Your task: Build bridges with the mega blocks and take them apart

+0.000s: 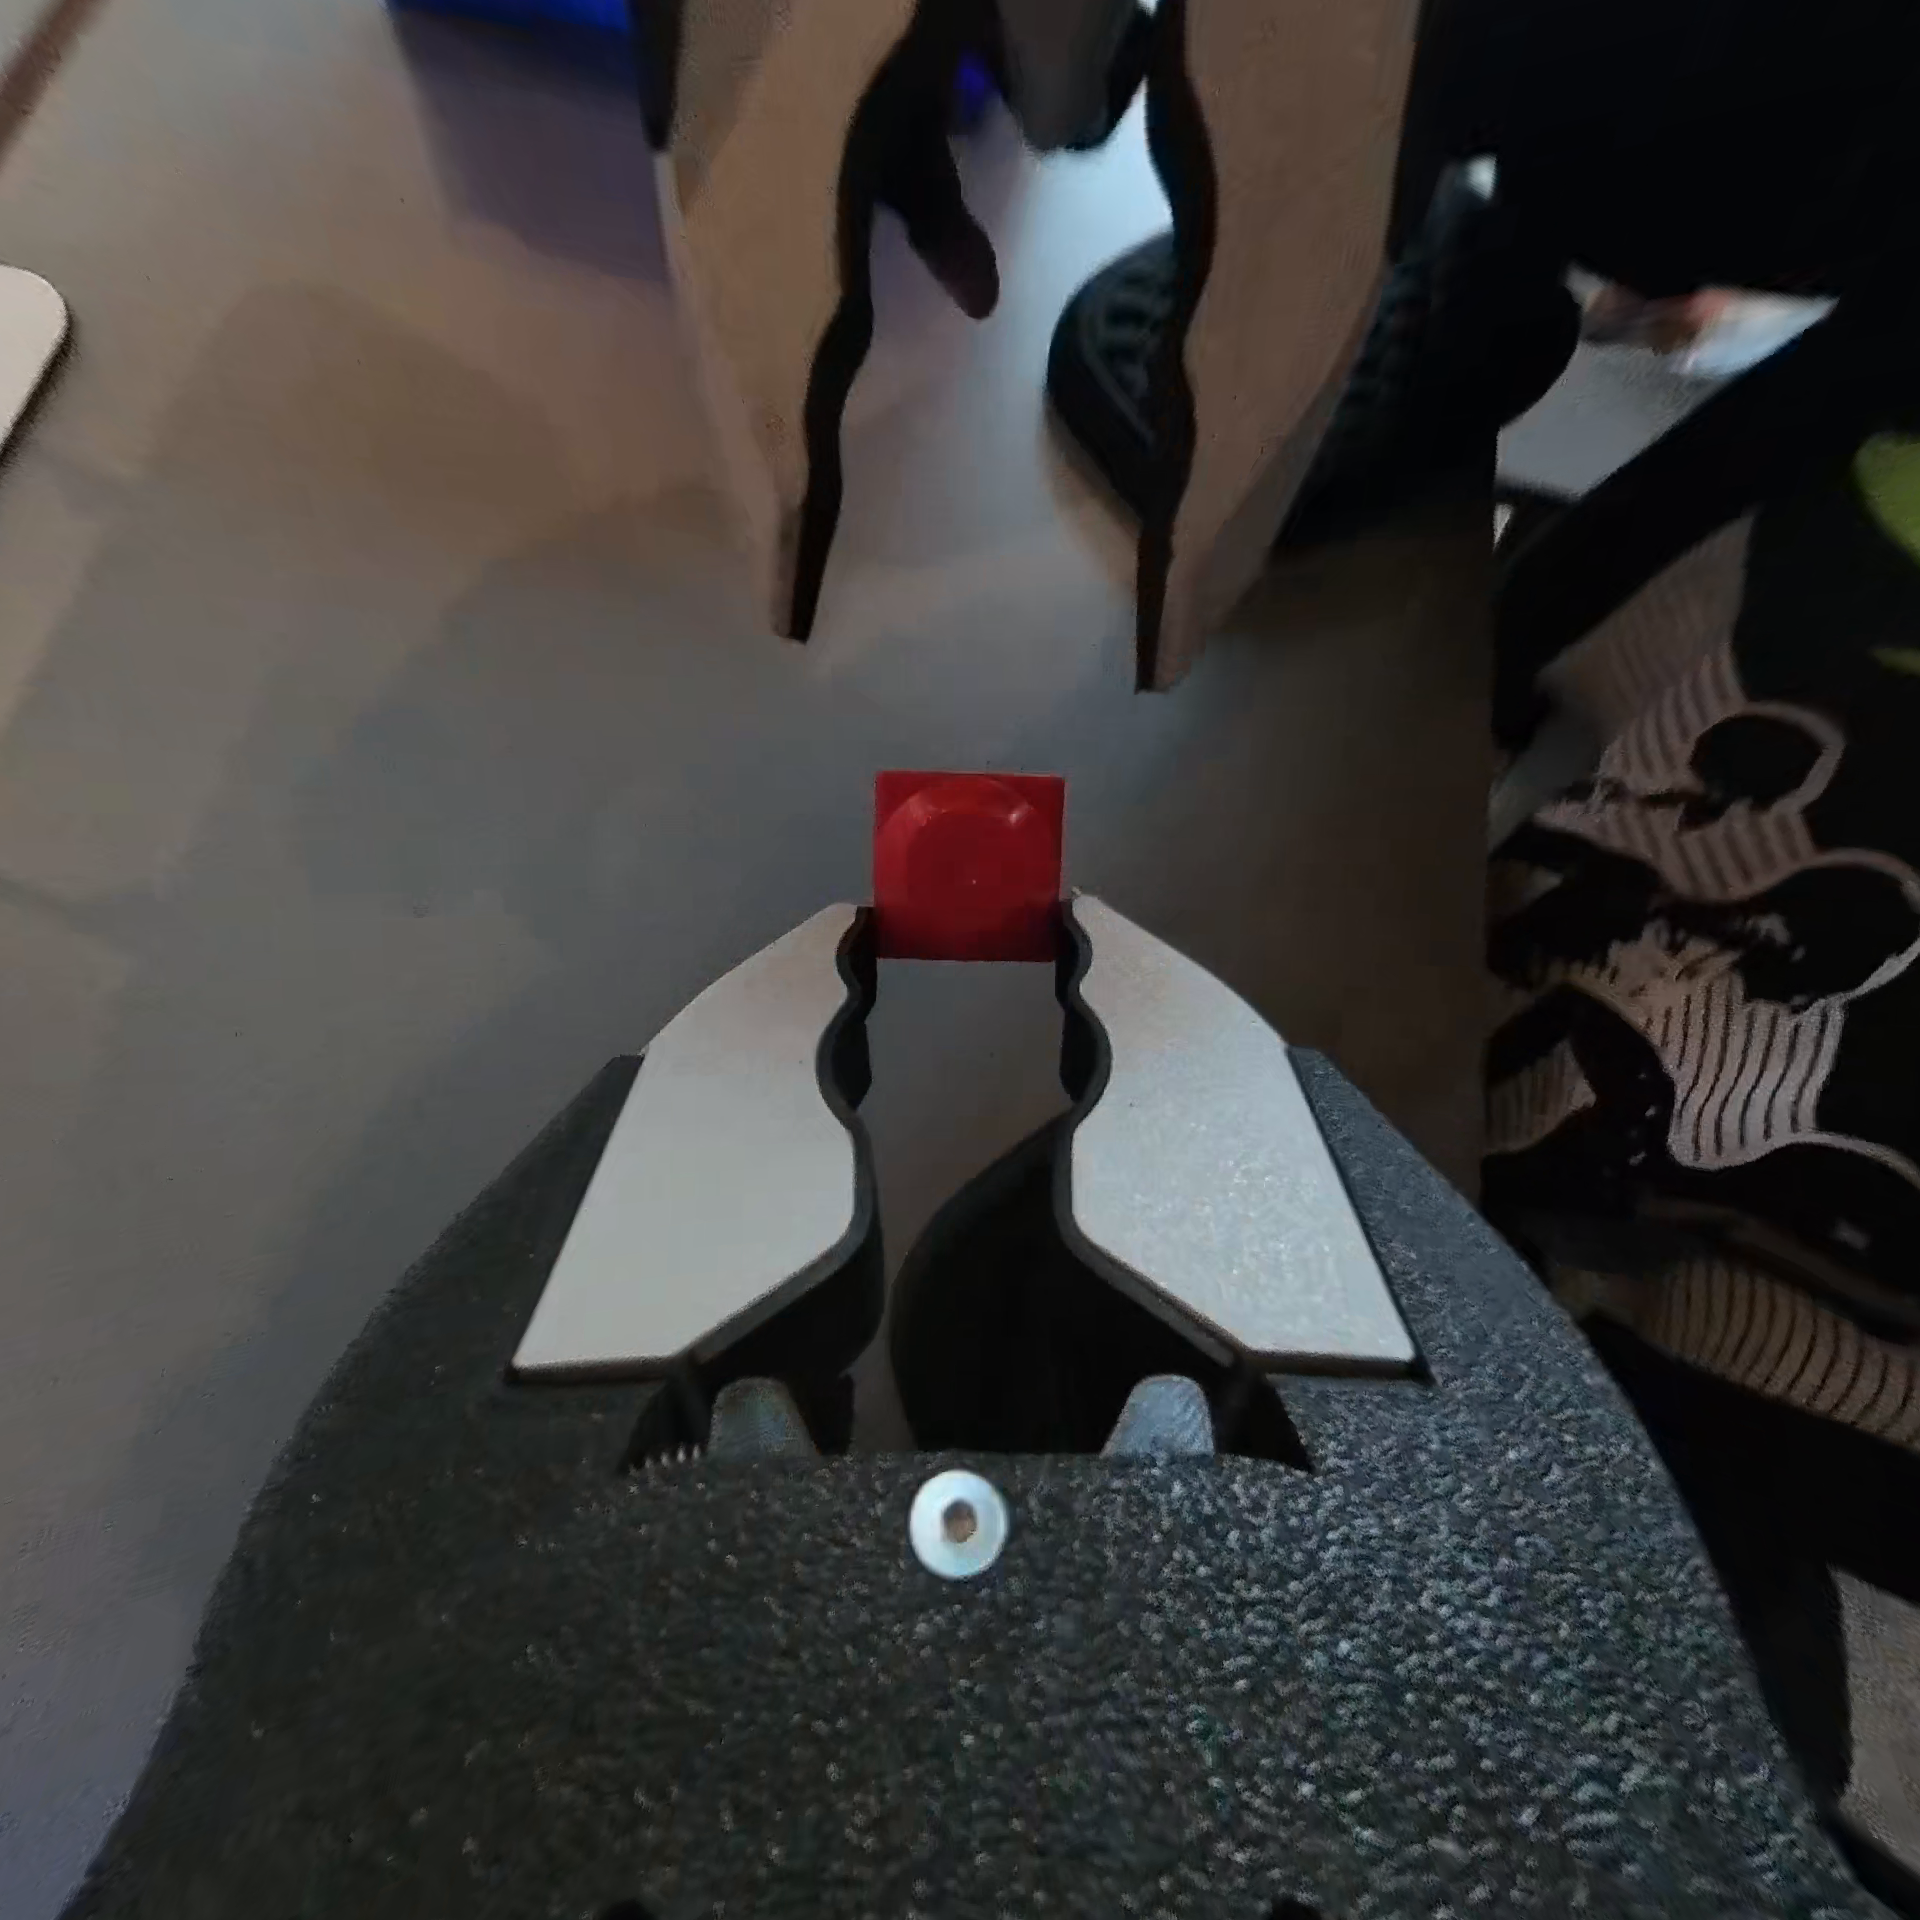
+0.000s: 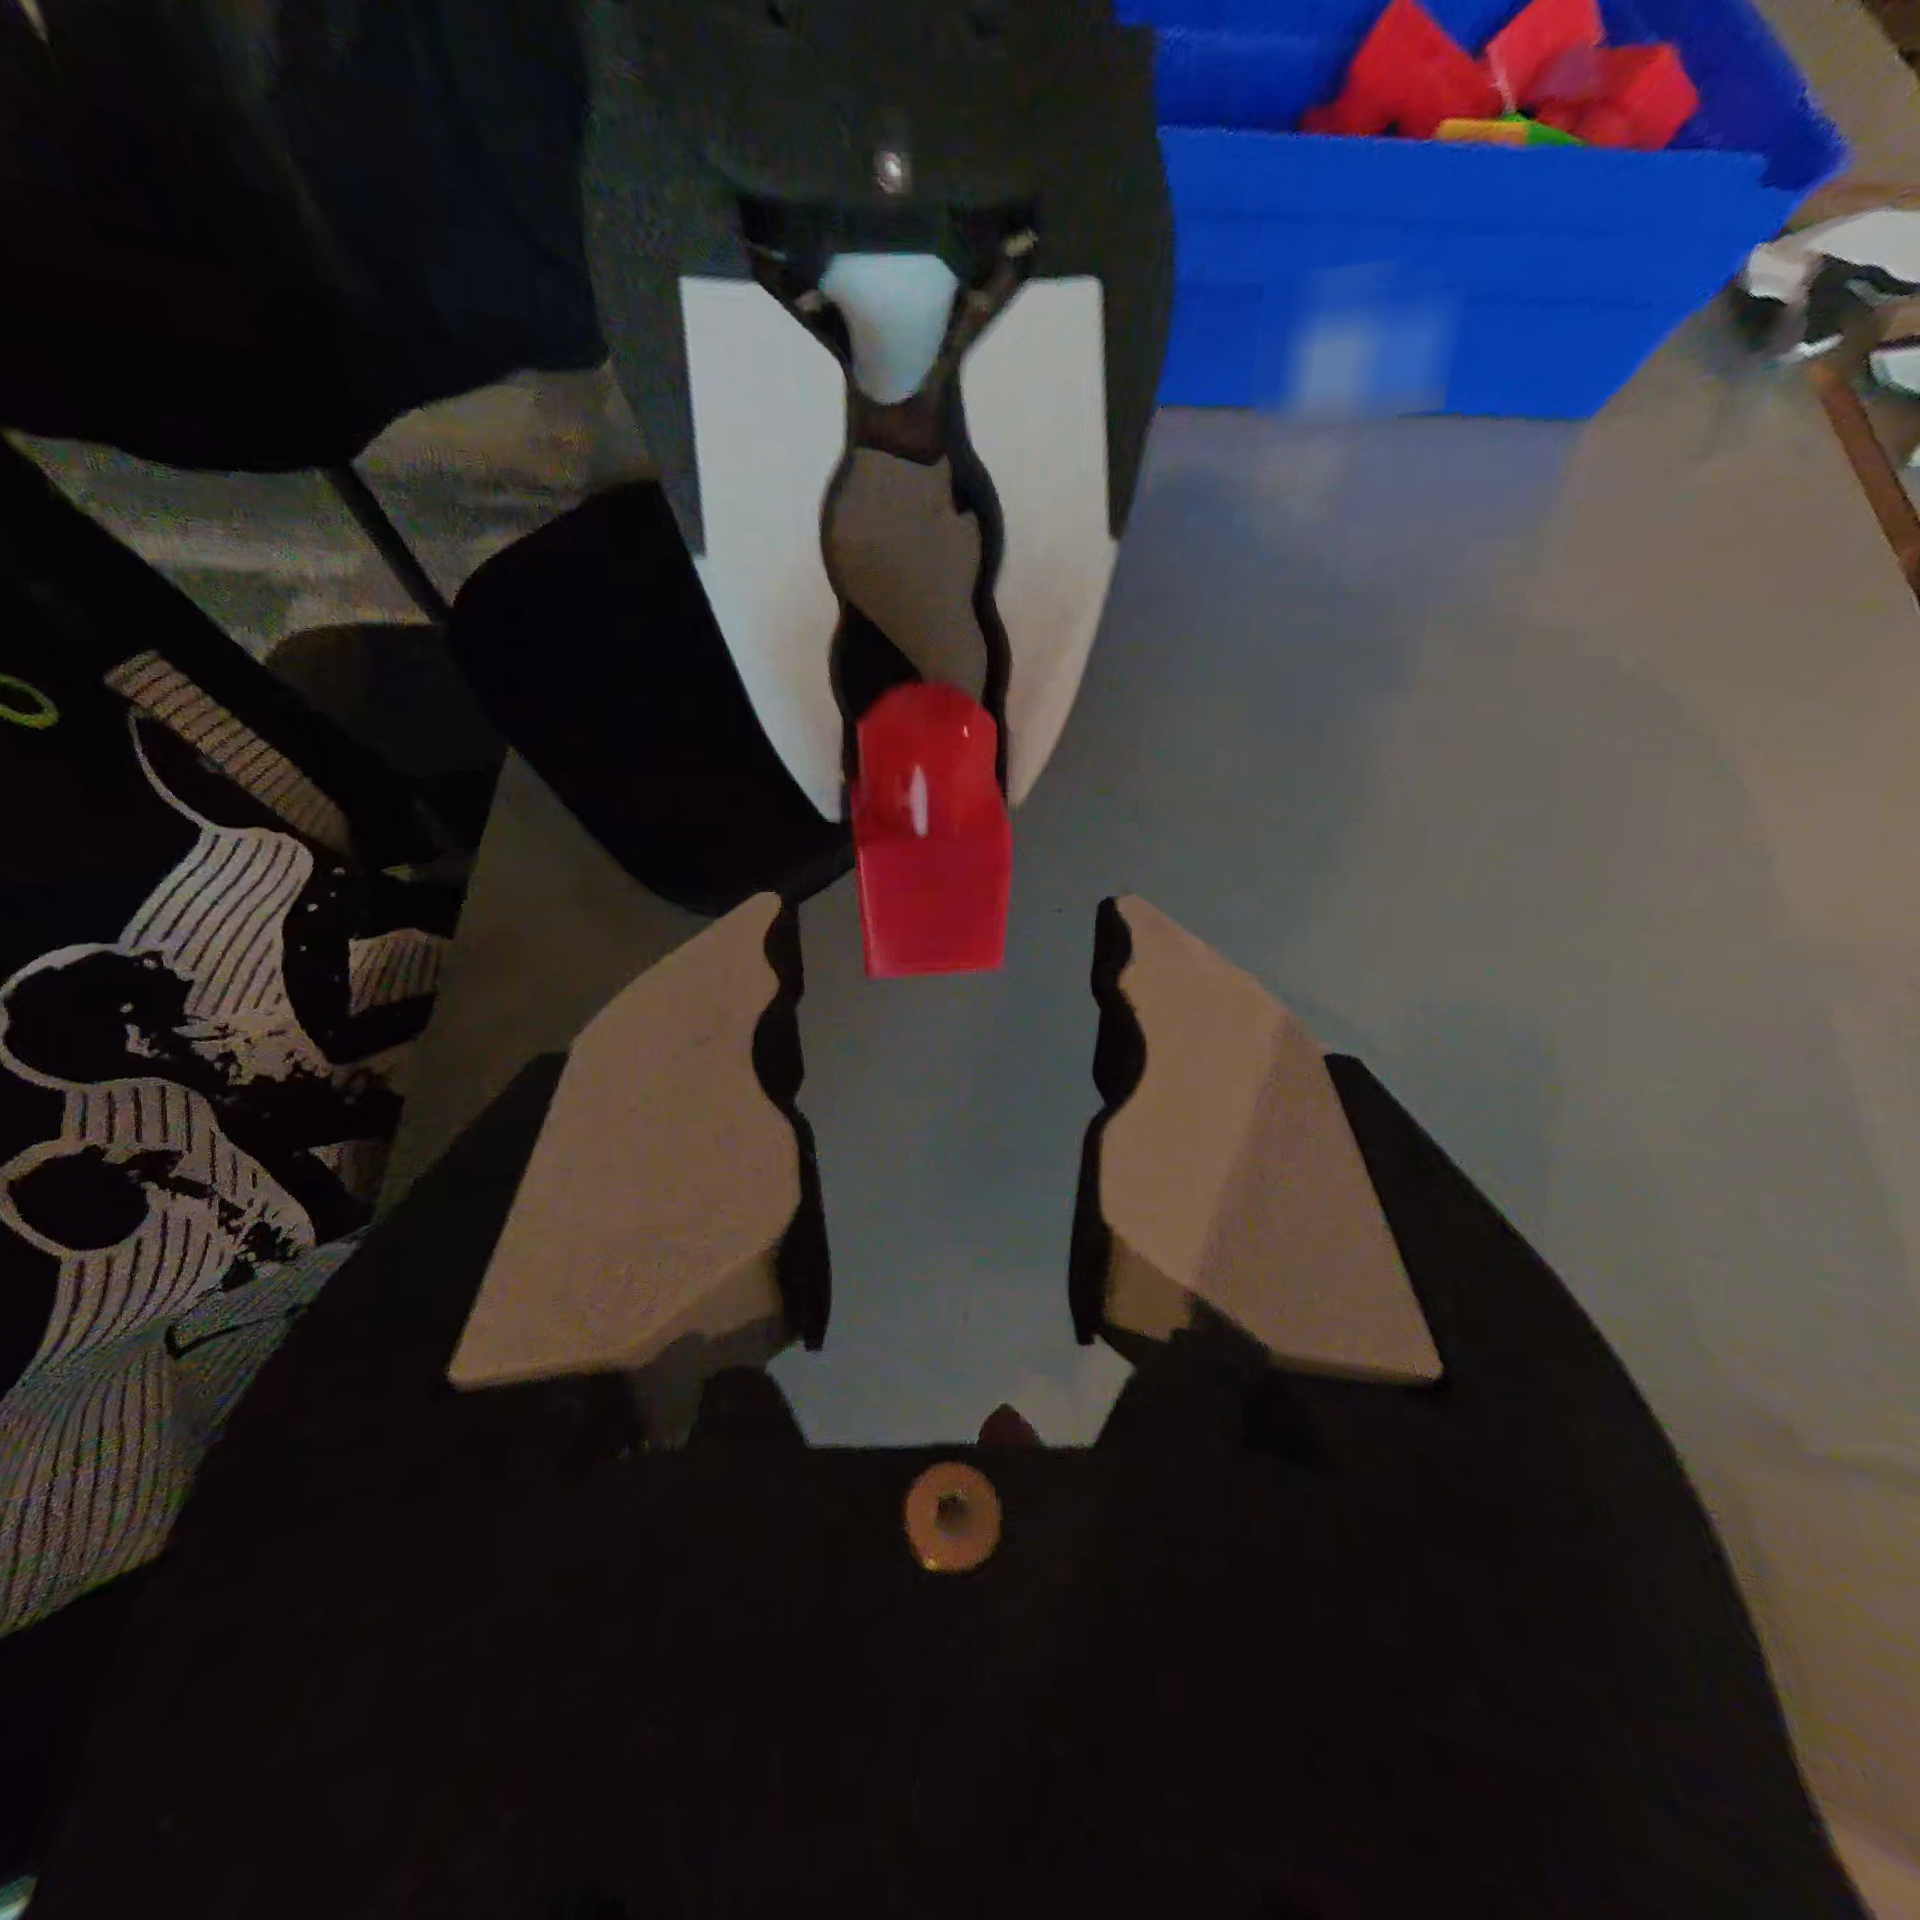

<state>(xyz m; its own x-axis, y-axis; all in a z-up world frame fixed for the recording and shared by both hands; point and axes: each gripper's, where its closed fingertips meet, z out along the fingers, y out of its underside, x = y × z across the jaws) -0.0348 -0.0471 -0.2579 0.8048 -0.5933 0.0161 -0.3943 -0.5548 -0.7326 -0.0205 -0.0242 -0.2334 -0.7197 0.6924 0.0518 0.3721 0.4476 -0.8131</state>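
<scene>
My left gripper [image 1: 966, 912] is shut on a small red one-stud block [image 1: 968, 862], held at its fingertips above the grey table [image 1: 416, 727]. In the right wrist view the same red block [image 2: 932, 852] sticks out of the left gripper [image 2: 925, 769], which comes in from the top. My right gripper [image 2: 948, 914] is open and empty, its fingertips just short of the block, one on each side. In the left wrist view the right gripper [image 1: 971, 655] faces mine from above, jaws apart.
A blue bin [image 2: 1455, 239] with red and green blocks stands at the back right of the table. A person's dark patterned clothing [image 2: 156, 987] lies along the table's left edge in the right wrist view. A black chair base [image 1: 1143, 364] shows beyond the table. About 5 cm separates my left fingertips from my right.
</scene>
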